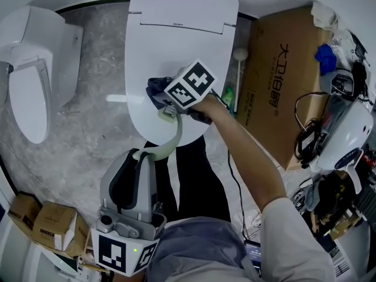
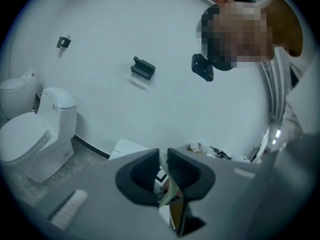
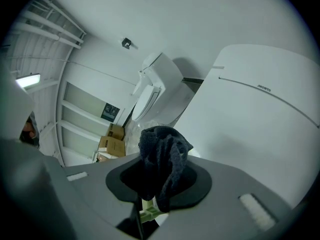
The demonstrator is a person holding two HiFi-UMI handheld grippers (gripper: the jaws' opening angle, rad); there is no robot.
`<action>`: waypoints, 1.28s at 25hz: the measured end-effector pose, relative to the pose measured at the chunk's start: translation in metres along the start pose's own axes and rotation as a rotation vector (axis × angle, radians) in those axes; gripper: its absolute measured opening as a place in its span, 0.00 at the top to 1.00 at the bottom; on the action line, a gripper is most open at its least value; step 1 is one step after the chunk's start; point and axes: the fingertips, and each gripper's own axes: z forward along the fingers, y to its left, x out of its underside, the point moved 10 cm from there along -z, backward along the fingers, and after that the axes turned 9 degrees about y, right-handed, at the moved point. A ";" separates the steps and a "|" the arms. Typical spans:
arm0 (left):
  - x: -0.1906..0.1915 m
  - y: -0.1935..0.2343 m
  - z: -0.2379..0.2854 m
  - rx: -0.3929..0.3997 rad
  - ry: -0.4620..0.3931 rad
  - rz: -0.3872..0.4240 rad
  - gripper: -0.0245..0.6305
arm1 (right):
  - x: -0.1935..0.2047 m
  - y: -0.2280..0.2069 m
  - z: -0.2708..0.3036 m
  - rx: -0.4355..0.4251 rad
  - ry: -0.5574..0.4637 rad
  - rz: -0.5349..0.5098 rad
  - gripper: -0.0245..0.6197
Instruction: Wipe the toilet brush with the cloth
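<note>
Currently my left gripper (image 2: 164, 171) sits low, close to my body, with its jaws pointing up toward the toilet (image 1: 176, 40). The jaws are clenched on the thin pale-green handle of the toilet brush (image 1: 176, 131). In the left gripper view that strip stands pinched between the two dark pads, with almost no gap.

From there the handle curves up and to the right. It ends just under my right gripper (image 3: 159, 176), which hovers over the front edge of the closed toilet lid. The right jaws are grasping the cloth (image 3: 162, 159), a dark bunched wad that bulges out above them and droops down over one side.

In the right gripper view a pale-green bit of the brush shows right below the cloth, between the jaws. I can't tell whether cloth and brush actually touch. The brush's far end is mostly hidden by the gripper's marker cube in the head view.

A second toilet (image 1: 29, 81) stands to the left on the grey marbled floor (image 1: 94, 128). A big cardboard box (image 1: 282, 81) lies to the right of the main toilet, and small cartons (image 1: 53, 228) sit at lower left.
</note>
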 end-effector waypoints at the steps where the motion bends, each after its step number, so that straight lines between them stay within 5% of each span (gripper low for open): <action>1: 0.000 0.000 0.001 0.000 -0.001 0.001 0.96 | 0.000 -0.001 0.000 -0.002 0.003 0.002 0.80; 32: 0.003 0.001 0.001 -0.010 -0.040 -0.006 0.96 | -0.018 -0.023 0.025 -0.016 0.118 -0.005 0.80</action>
